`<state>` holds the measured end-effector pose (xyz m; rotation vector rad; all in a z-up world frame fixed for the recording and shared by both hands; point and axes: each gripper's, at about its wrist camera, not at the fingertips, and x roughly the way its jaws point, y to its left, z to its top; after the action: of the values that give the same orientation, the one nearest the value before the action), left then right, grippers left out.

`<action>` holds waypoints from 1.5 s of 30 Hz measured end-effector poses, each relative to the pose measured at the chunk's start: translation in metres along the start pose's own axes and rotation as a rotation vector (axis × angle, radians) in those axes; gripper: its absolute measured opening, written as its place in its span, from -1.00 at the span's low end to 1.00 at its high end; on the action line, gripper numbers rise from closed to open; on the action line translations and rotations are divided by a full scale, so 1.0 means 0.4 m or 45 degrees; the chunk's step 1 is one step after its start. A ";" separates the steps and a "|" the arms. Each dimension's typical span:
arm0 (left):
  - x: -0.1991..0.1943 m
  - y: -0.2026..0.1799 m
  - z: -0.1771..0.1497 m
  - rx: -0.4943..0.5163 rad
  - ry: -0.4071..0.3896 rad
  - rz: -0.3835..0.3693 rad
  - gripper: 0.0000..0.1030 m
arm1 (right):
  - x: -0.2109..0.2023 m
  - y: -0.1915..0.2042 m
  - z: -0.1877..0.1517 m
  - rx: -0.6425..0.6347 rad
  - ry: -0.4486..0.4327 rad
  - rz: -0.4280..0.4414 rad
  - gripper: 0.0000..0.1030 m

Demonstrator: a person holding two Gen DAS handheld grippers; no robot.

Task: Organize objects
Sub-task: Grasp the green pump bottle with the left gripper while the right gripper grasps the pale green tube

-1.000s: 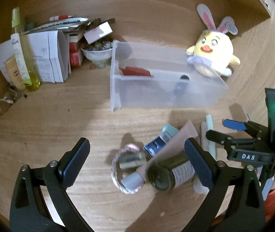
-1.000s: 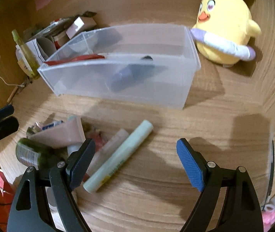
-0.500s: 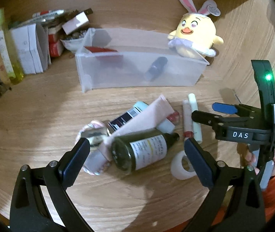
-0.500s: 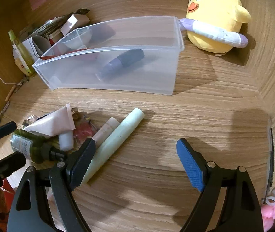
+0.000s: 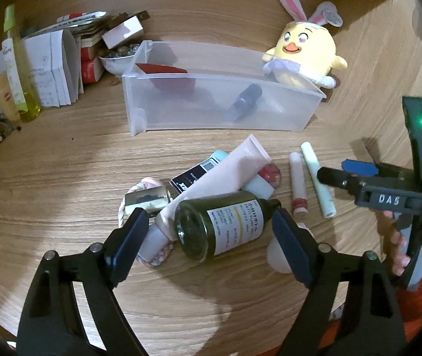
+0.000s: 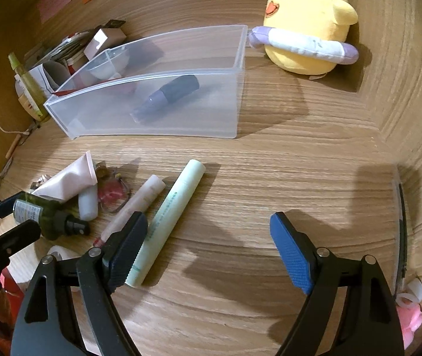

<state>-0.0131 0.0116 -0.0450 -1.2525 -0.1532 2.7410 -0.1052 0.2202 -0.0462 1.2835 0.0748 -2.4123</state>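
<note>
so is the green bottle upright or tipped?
Tipped. The green bottle lies on its side on the table, its base toward the left camera and its black pump cap pointing away.

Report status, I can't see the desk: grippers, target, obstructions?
Left gripper closing, fingers astride green bottle, not gripping. Right gripper closing, nothing held. Bottle lies on pink tube.

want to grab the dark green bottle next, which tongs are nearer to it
Left. The left tongs straddle the dark green bottle, jaws closing but not yet pressing on it. The right tongs sit off past its pump end, over the pale green tube.
</note>
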 end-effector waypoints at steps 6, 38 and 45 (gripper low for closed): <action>0.019 -0.023 -0.002 0.054 0.000 0.023 0.53 | 0.001 -0.005 0.010 -0.003 -0.001 0.017 0.26; -0.032 0.001 -0.032 0.042 -0.001 -0.031 -0.01 | 0.012 0.026 -0.004 -0.105 -0.030 0.010 -0.72; -0.053 0.000 -0.071 0.097 0.038 0.018 0.03 | 0.014 0.026 -0.004 -0.110 -0.034 0.005 -0.72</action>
<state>0.0220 0.0094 -0.0476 -1.2781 -0.0363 2.7110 -0.1027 0.2093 -0.0500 1.2117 0.1669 -2.3949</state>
